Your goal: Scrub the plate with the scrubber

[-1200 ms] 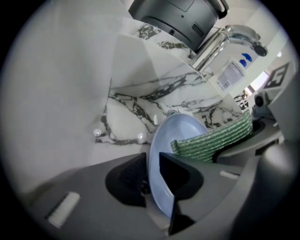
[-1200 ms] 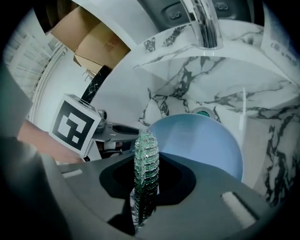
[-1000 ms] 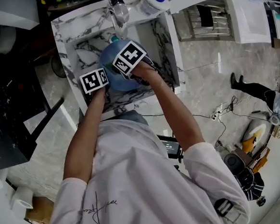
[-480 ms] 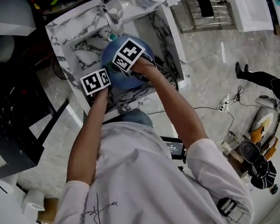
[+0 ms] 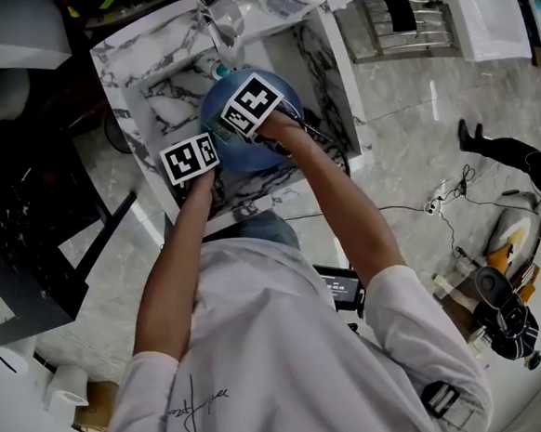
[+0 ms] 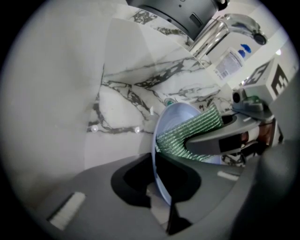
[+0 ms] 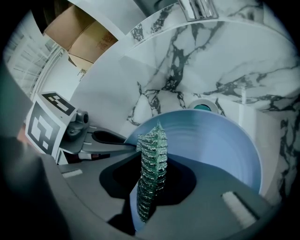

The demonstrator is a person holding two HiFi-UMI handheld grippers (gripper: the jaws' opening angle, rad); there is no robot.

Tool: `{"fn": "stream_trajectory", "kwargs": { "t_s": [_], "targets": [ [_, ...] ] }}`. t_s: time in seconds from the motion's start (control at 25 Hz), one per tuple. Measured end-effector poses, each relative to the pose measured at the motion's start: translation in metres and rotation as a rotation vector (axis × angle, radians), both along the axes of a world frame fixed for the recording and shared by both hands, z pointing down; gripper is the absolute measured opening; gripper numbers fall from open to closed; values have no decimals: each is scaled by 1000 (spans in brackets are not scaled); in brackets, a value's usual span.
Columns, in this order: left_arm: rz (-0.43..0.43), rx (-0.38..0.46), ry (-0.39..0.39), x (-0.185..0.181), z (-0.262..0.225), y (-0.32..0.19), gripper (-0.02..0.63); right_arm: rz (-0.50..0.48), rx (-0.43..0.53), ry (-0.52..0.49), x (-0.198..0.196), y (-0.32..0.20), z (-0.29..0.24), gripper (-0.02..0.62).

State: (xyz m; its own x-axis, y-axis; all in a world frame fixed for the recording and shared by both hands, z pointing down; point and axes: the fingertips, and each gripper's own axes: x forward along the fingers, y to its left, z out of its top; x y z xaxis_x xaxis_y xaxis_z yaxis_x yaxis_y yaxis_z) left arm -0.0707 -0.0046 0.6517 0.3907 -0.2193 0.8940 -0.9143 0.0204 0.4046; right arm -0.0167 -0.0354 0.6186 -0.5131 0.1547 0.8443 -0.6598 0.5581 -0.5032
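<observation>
In the head view, the left gripper point(image 5: 194, 160) and right gripper point(image 5: 255, 109) meet over the marble sink point(image 5: 146, 57), and their marker cubes cover much of the blue plate point(image 5: 247, 156). The left gripper view shows its fingers clenched on the plate's rim, seen edge-on, with the green scrubber point(image 6: 187, 133) against the plate's face beyond. The right gripper view shows its fingers grasping the scrubber upright, pressed to the plate.

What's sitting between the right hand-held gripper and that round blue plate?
A sparkly green mesh scrubber, clamped in the right hand-held gripper, lies against the round blue plate; the right gripper view shows it.
</observation>
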Motion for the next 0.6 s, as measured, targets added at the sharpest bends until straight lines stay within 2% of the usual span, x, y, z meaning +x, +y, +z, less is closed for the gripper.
{"fn": "stream_trajectory", "kwargs": {
  "t_s": [0.6],
  "targets": [
    [7,0,4,1,0,0,86,100,101,11,12,-27,5,69]
  ]
}}
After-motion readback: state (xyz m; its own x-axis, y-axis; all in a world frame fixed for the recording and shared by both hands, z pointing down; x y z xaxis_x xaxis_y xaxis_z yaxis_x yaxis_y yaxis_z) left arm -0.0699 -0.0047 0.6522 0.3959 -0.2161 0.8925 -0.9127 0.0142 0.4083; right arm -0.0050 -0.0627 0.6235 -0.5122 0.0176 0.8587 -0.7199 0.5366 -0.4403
